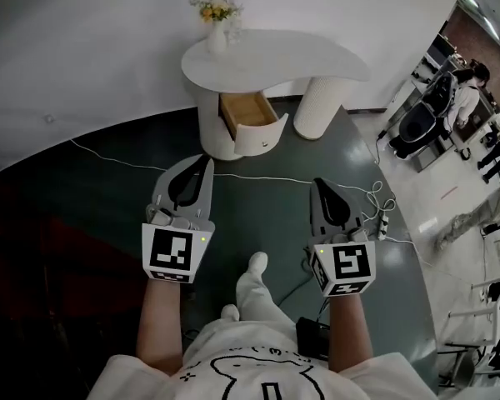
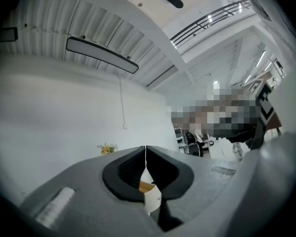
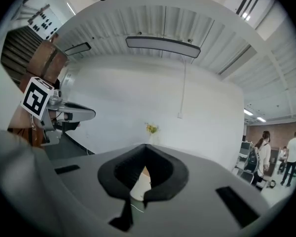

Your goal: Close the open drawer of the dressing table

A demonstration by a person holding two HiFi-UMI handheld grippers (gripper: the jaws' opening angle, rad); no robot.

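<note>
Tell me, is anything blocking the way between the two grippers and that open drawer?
Nothing solid that I can see. Only a thin white cable lies across the floor between the left gripper, the right gripper and the drawer, which hangs open from the dressing table.

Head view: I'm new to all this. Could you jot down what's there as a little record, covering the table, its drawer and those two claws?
dressing table: white, curved top, stands by the wall
drawer: pulled out, wooden inside showing
on the table: vase of flowers at the back left
left claw: shut, empty, well short of the drawer
right claw: shut, empty, also apart from the table
floor: dark, with a white cable lying between the claws and the table
</note>
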